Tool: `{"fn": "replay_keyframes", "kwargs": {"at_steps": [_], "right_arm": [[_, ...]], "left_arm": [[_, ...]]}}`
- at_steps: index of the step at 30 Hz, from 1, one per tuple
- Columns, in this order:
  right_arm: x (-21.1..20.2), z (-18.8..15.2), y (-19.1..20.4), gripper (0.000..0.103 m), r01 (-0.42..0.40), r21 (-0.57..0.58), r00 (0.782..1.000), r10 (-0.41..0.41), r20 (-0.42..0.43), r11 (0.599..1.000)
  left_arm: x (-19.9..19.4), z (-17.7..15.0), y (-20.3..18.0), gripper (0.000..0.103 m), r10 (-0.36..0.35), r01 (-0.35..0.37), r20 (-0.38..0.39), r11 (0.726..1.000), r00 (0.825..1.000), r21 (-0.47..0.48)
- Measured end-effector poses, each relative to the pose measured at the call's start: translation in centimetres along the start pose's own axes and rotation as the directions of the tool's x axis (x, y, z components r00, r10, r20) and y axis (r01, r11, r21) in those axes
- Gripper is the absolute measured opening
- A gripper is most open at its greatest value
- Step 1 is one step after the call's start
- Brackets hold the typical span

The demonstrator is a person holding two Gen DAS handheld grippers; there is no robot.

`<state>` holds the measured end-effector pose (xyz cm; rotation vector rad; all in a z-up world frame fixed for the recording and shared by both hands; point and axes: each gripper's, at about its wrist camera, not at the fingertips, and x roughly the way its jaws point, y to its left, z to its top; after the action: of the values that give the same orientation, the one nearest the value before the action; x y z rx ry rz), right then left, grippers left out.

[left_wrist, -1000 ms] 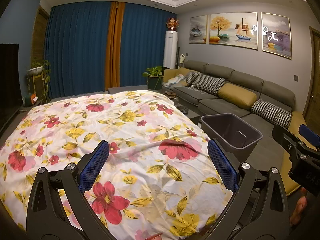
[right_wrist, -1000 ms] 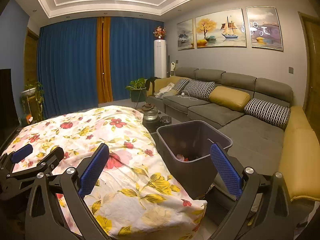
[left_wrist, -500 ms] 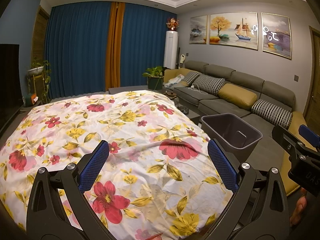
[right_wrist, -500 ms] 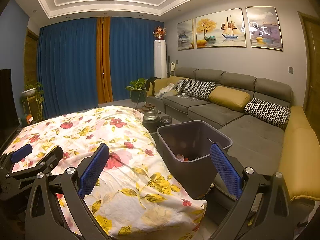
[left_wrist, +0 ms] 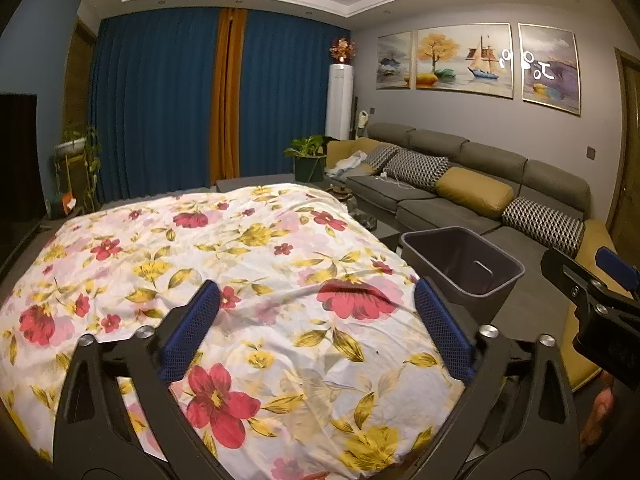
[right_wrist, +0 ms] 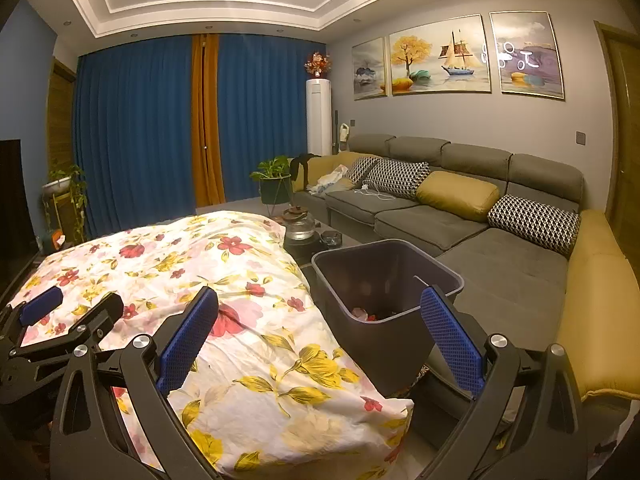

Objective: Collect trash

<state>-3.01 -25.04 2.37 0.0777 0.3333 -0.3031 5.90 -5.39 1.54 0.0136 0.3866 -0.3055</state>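
A dark grey bin (right_wrist: 380, 344) stands on the floor at the right edge of the table covered in a floral cloth (right_wrist: 180, 256). Small bits of red and white trash (right_wrist: 368, 314) lie at its bottom. My right gripper (right_wrist: 319, 296) hangs open, its fingers framing the cloth's corner and the bin, with nothing between them. Over the cloth (left_wrist: 280, 260), my left gripper (left_wrist: 316, 292) stands wide with its jaws closing on nothing. The bin (left_wrist: 452, 256) is to its right, and my right gripper (left_wrist: 592, 292) shows at the right edge. No loose trash shows on the cloth.
A long grey sofa (right_wrist: 460, 224) with yellow and patterned cushions runs along the right wall behind the bin. A glass teapot (right_wrist: 298, 226) sits on a low stand beyond the table. Blue curtains (right_wrist: 140, 128) and potted plants close off the far side.
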Motion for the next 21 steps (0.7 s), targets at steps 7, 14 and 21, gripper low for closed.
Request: {"fn": "replay_keyframes", "kwargs": {"at_steps": [7, 14, 21], "right_arm": [[0.05, 0.00, -0.17, 0.097, 0.001, 0.006, 1.000, -0.001, -0.005, 1.000], [0.00, -0.04, -0.19, 0.097, 0.005, 0.006, 1.000, -0.005, -0.006, 1.000], [-0.06, -0.04, -0.19, 0.097, 0.006, 0.008, 1.000, -0.006, -0.007, 1.000]], "left_arm": [[-0.02, -0.02, -0.22, 0.084, 0.001, -0.001, -0.001, 1.000, 1.000, 0.014], [0.01, -0.12, -0.27, 0.085, -0.003, 0.003, -0.004, 1.000, 1.000, 0.007], [-0.12, -0.27, -0.31, 0.085, 0.005, -0.005, -0.001, 1.000, 1.000, 0.005]]}}
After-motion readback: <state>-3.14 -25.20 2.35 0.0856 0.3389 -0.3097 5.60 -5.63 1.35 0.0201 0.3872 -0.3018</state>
